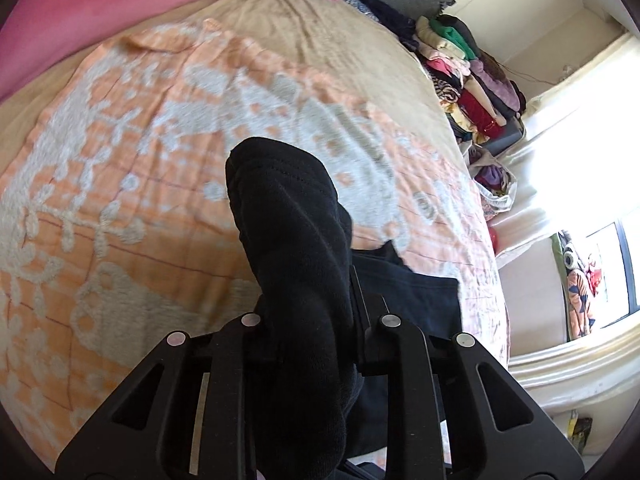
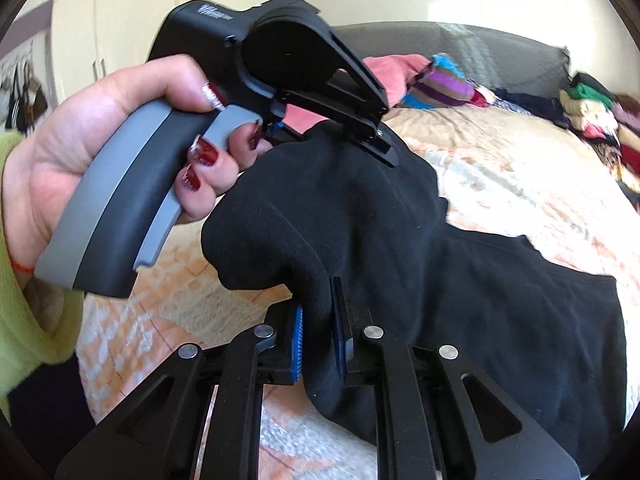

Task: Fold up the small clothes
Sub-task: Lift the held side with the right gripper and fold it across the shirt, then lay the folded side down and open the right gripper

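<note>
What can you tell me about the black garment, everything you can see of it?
The black garment is soft, matte knit with a stitched hem. Both grippers are shut on it: the left gripper pinches a bunched fold, the right gripper another. Its held part is lifted and draped between them, while the rest lies on the orange and white patterned blanket.

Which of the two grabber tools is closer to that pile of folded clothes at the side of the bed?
Hard to call: both grippers, left and right, clamp the same black garment close together, well short of the folded clothes pile. In the right view, the left tool sits slightly farther up the bed.
</note>
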